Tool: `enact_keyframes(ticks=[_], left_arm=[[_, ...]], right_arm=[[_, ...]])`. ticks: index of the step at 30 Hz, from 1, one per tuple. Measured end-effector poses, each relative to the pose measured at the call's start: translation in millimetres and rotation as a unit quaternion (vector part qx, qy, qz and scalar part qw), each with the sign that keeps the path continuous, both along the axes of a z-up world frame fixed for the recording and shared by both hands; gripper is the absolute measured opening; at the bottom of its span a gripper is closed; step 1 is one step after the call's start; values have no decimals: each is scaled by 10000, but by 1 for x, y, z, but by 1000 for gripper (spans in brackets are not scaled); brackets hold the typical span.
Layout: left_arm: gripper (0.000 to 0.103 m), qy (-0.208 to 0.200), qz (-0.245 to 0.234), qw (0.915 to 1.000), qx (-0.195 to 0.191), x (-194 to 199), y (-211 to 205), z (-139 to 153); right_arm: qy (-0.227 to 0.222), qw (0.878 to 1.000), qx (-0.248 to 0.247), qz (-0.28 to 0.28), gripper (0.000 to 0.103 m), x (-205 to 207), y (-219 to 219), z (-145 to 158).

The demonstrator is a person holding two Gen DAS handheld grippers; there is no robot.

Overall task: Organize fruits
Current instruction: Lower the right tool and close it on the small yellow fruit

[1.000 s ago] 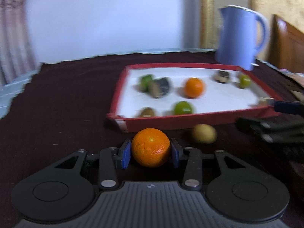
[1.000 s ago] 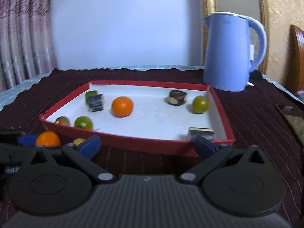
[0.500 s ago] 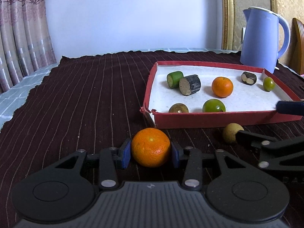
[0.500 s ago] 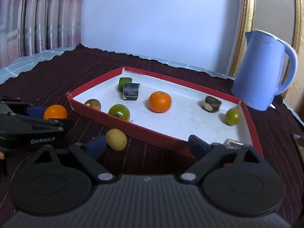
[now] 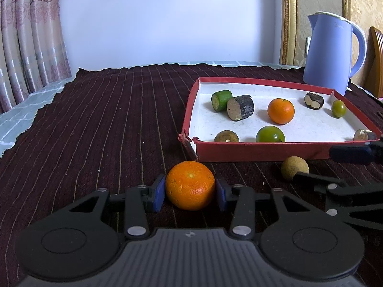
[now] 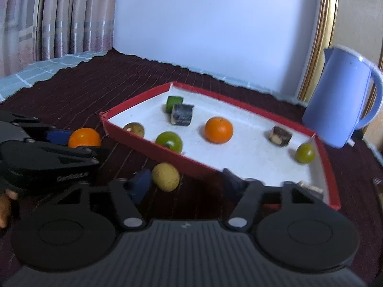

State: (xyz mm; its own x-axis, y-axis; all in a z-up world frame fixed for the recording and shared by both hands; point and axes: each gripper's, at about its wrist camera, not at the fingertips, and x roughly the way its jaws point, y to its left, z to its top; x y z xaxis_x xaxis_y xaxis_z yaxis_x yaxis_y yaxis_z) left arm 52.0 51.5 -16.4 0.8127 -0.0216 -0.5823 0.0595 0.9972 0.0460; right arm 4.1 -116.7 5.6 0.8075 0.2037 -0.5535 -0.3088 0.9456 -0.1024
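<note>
My left gripper (image 5: 190,192) is shut on an orange (image 5: 190,185) that rests on the dark striped cloth just in front of the red tray's (image 5: 263,151) near left corner. In the right wrist view the same orange (image 6: 83,137) sits in the left gripper (image 6: 79,143). A small yellow-brown fruit (image 6: 166,177) lies on the cloth against the tray's (image 6: 201,167) front wall. My right gripper (image 6: 186,184) straddles it and its jaws are closing. The left pad is beside the fruit and the right pad stands well apart. In the left wrist view the fruit (image 5: 294,168) lies between the right gripper's fingers (image 5: 354,153).
The white-lined tray holds another orange (image 5: 280,111), green fruits (image 5: 270,134), a brown fruit (image 5: 226,136) and several short cylinder pieces (image 5: 240,107). A blue kettle (image 5: 332,52) stands behind the tray's far right corner. Dark cloth (image 5: 107,119) stretches to the left, and a hand (image 6: 4,205) shows at the lower left.
The right gripper's jaws have narrowed a lot and it has shifted and rolled, bringing the yellow-brown fruit between its pads. The left gripper keeps hold of the orange in place.
</note>
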Motion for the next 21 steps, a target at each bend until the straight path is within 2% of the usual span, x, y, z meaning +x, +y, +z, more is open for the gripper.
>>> enact_keyframes(ticks=[8,12,15,21], left_arm=[[42,-9,1,10000,13,-1,0,0],[42,-9,1,10000,18,-1,-1,0],[42,-10,0,10000,14,-1,-1,0],[41,-3,-16,10000,-12,-1,0,0]], right_arm=[[193,9996,-94,160,51,16,12,-8],[258,9990,-164,331,32,20,22,-13],[198,9990,-223,344,27,18,22,-13],[172,9996,-82,216,27,9,7,-10]])
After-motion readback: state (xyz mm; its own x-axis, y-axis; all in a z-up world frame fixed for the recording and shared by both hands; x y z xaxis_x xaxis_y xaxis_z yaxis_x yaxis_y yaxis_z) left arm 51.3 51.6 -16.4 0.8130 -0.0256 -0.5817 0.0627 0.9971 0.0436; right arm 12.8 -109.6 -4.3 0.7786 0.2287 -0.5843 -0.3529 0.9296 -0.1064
